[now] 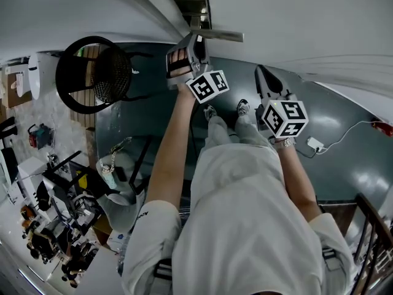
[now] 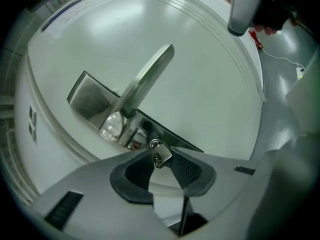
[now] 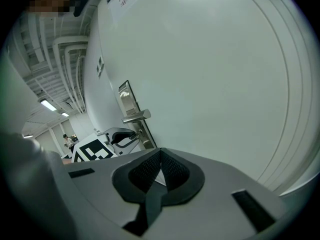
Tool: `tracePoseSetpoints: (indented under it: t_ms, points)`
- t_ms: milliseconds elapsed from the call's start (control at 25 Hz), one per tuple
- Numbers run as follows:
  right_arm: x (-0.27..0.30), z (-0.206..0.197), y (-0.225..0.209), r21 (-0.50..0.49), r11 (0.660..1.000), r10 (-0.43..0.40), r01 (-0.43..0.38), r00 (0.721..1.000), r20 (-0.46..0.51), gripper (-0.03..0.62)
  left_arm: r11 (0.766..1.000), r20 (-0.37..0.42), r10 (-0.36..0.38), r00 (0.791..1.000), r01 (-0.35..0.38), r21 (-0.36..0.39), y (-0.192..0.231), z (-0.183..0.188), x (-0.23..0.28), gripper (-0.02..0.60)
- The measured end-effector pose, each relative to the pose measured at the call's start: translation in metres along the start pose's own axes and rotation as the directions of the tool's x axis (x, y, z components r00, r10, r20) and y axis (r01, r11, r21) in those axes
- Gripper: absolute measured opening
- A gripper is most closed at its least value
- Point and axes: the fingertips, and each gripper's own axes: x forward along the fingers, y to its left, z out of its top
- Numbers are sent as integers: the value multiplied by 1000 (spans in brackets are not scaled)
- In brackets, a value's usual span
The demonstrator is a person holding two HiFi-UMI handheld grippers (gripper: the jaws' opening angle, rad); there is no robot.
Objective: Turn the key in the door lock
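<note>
The white door (image 2: 200,84) carries a steel lock plate (image 2: 87,99) with a lever handle (image 2: 147,79). A small silver key (image 2: 160,154) sticks out of the lock just below the handle. My left gripper (image 2: 161,160) has its pad tips pinched on the key's head; in the head view it (image 1: 184,57) reaches up to the handle (image 1: 218,35). The right gripper view shows the left gripper (image 3: 120,136) at the lock under the handle (image 3: 136,116). My right gripper (image 3: 160,166) is shut on nothing, held to the right of the lock and apart from the door (image 1: 267,82).
A black mesh chair (image 1: 98,72) stands left of the door. A white cable with an adapter (image 1: 315,144) lies on the grey floor at the right. Cluttered desks (image 1: 55,208) fill the lower left, and a dark railing (image 1: 374,238) is at the lower right.
</note>
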Motion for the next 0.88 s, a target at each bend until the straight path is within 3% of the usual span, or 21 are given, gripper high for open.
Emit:
tracePoseSetpoints:
  t_ms: [160,320,480,640,680,720,760,880]
  points:
    - [-1,-1,1,-1,1000,0,0,1000,1,2,979,-15,-22,1000,18,-205,3,2,-2,106]
    - [-1,-2,3,2,1000,-1,1,1000,-1,2,923,-18,-50,999,39,-383,7,1,-2,103]
    - [-1,-2,7,1,1000,2,-2,1000,0,2,868,-3,-74,997,63,-492,9,-1,-3,103]
    - [-2,-3,7,1,1000,2,-2,1000,0,2,788,15,-93,996,83,-610,11,-3,-1,103]
    - [-3,-3,7,1,1000,1,-1,1000,0,2,778,18,-96,995,87,-622,11,-3,-1,104]
    - [-4,-4,6,2,1000,-1,1,1000,-1,2,784,20,-98,995,89,-614,11,-2,-1,106]
    - [-5,-5,5,3,1000,-2,2,1000,-1,2,804,21,-100,995,93,-587,9,-2,-1,106]
    - [-7,-7,6,3,1000,-4,4,1000,-3,2,888,33,-80,996,86,-452,4,-2,-3,114]
